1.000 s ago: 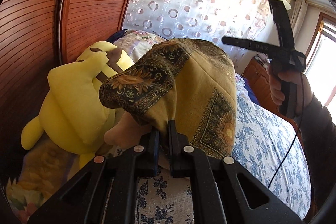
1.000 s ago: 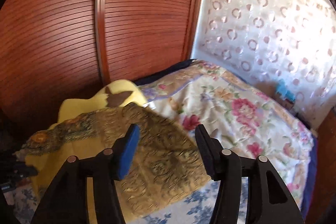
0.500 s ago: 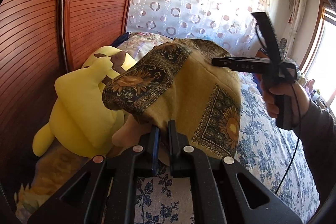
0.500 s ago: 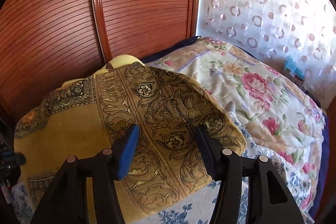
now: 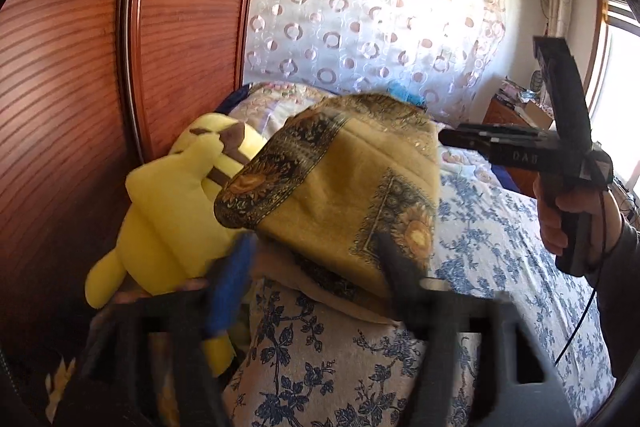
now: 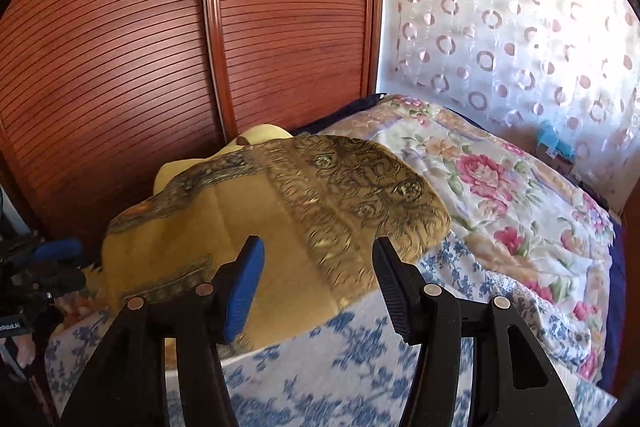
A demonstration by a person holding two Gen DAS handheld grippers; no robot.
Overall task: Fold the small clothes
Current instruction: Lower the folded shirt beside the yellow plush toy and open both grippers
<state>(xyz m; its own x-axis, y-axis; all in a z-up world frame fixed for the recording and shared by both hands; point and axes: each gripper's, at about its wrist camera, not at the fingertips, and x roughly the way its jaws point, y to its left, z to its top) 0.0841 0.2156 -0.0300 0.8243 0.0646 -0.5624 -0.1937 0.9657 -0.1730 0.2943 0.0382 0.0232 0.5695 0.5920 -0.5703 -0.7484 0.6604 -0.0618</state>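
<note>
A folded mustard-yellow cloth with dark ornate borders (image 5: 344, 195) lies draped over the pillow end of the bed; it also shows in the right wrist view (image 6: 280, 223). My left gripper (image 5: 312, 267) is open, its jaws blurred and spread to either side of the cloth's near edge, holding nothing. My right gripper (image 6: 316, 279) is open just in front of the cloth, empty. The right gripper also shows in the left wrist view (image 5: 520, 147), held by a hand to the right of the cloth. The left gripper shows at the left edge of the right wrist view (image 6: 44, 267).
A yellow plush toy (image 5: 172, 211) lies against the wooden louvred wardrobe doors (image 6: 180, 47), left of the cloth. The bed has a blue floral sheet (image 5: 500, 267) and a pink floral quilt (image 6: 500, 187). A circle-patterned curtain (image 5: 360, 27) hangs behind.
My left gripper has opened and let go of the cloth, which has settled on the bed. The right gripper has stayed open and moved slightly back from the cloth.
</note>
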